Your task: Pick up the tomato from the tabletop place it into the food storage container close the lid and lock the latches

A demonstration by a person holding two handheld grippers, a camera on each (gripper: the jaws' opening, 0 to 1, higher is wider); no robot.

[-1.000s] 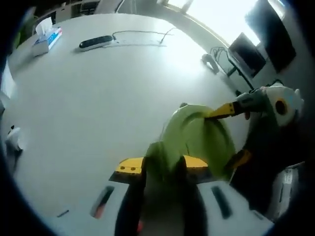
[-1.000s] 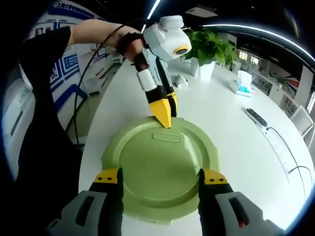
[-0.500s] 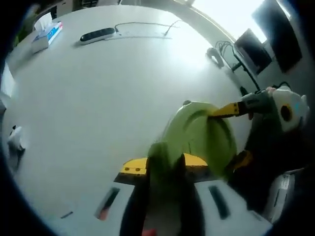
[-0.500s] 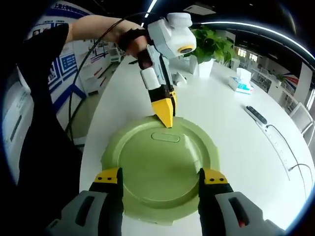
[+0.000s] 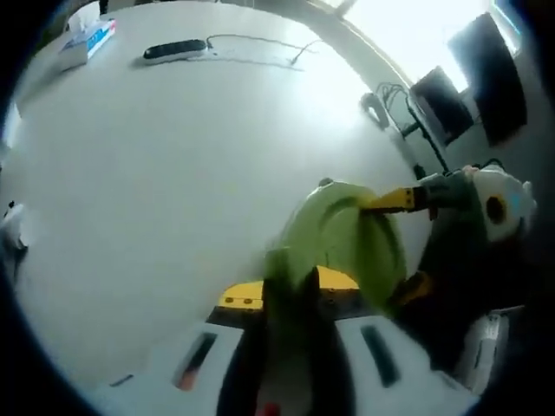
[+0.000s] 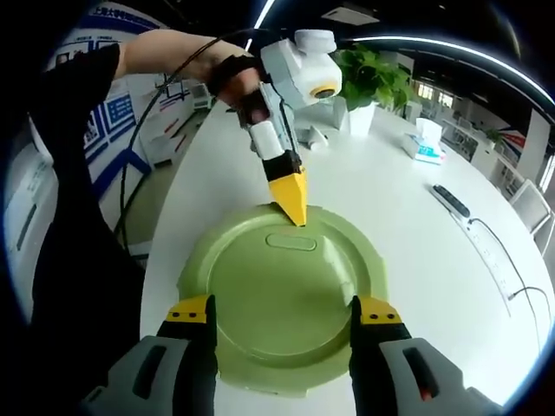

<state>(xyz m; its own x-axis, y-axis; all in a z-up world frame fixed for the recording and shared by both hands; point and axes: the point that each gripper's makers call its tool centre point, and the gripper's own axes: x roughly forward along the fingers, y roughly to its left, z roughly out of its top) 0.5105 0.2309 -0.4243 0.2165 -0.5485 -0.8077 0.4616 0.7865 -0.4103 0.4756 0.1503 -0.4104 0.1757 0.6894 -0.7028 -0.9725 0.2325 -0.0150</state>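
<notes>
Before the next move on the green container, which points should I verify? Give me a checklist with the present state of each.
1. Lid sits flat on the green container: ok, it looks level on the white table.
2. Left gripper at the far edge of the lid: ok, its yellow tips meet the rim there.
3. Left gripper shut: ok, the tips are together.
4. Right gripper open, its fingers over the near side of the lid: ok.
5. Tomato inside: cannot tell, the lid hides it.
6. Latches locked: cannot tell; their state is not clear.
</notes>
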